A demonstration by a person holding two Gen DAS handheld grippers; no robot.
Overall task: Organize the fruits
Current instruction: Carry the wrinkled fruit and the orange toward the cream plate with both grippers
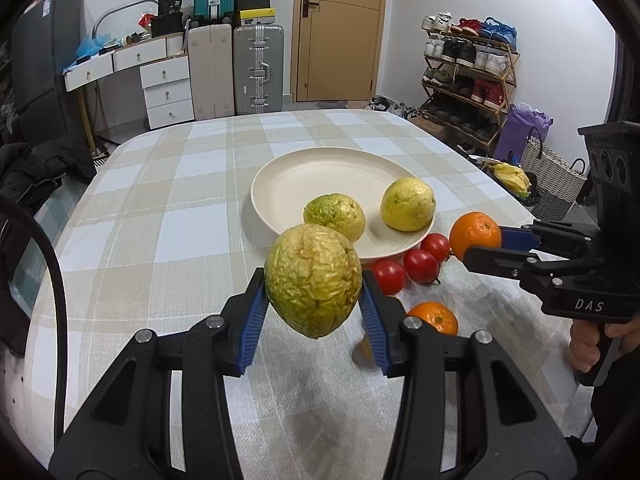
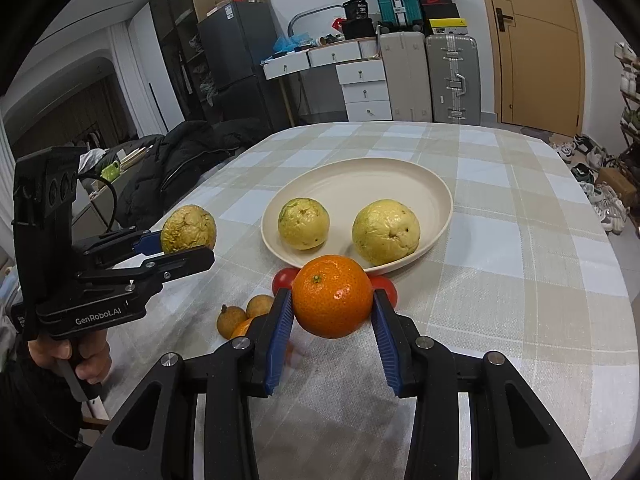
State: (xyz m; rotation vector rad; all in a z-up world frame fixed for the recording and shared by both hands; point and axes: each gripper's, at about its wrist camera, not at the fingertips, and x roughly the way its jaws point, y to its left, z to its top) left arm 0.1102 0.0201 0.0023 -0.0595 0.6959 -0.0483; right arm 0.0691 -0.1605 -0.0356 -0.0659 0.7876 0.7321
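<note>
Holding a wrinkled guava in the left tool and an orange in the right tool, both clamped above the bench; round fruit may roll off the plate.

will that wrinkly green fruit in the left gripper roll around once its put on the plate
Probably a little. The wrinkly fruit is egg-shaped, so it may rock, then settle on its side. The plate has a raised rim that should stop it. Its creased skin looks grippy, not slippery, between the left gripper pads.
</note>
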